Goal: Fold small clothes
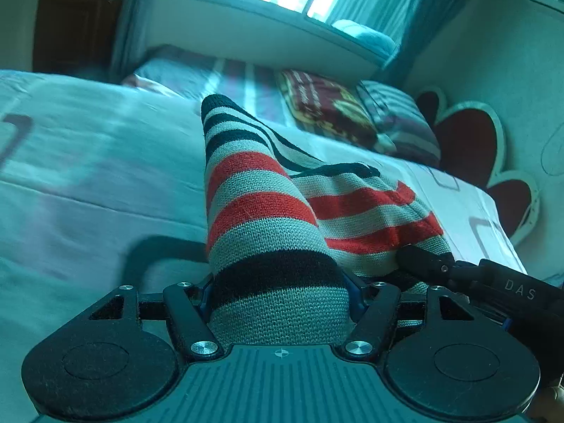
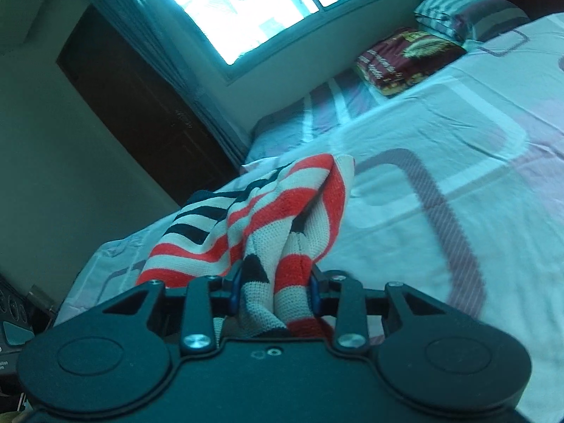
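Broadly, the bed [image 1: 88, 176] fills the middle band of both views, its pale patterned sheet running from the lower left up toward the window [image 2: 246, 10] at the top. A dark red folded blanket [image 1: 331, 109] and a striped pillow [image 2: 465, 10] lie at the far end, well apart from the work.

Next in size is the striped knit garment [image 1: 268, 211], banded in red, grey and black. In the left wrist view it runs from the bottom centre of the frame up and slightly left, a long tube-like fold whose far end stands at mid-frame; a second fold spreads toward the right. Its long axis therefore lies roughly along the line the tongs point, away from them. In the right wrist view the garment [image 2: 282, 211] bunches from bottom centre up toward mid-frame, with a flap draping left.

Smallest are the tongs. The left gripper [image 1: 282, 299] has its jaws set fairly wide, pressed on either side of the thick fold, which fills the gap between them. The right gripper [image 2: 275, 292] is narrower, pinching two gathered layers. In the left view the right gripper [image 1: 423, 264] enters from the lower right, just beside the left one, so both hold the near end; neither is clearly nearer to the free far end.
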Demonstrator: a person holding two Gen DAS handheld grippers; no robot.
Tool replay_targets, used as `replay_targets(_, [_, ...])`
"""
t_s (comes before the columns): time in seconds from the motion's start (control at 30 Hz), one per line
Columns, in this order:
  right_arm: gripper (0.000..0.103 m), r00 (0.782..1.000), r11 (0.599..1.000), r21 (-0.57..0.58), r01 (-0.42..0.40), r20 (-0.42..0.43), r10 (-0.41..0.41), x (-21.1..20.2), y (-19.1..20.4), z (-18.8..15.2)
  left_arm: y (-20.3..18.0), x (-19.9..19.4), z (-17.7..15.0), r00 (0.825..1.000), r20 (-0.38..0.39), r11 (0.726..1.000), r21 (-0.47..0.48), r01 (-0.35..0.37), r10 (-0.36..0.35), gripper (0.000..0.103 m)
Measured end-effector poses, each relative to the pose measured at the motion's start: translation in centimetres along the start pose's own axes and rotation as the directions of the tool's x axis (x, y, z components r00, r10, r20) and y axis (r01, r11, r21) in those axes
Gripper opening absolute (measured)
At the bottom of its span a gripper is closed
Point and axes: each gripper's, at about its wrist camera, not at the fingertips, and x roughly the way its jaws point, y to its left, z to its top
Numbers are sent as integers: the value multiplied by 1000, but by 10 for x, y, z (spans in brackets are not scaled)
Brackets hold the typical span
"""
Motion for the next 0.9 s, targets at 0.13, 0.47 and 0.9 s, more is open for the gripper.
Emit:
replay_targets(0.13, [34,999,999,-12,-46,-12,46,25,46,-11,49,-29,10,999,33,999,-14,-41,42,67])
replay_targets(0.47, [34,998,998,-16,-63,-19,63,114,164,-64,206,-62,38,995,46,996,-15,-92,93,67])
replay_targets(0.9, [40,994,998,-3,60,-88,-60,203,192,-114,318,-20,46,994,8,994,-7,-111,111,87])
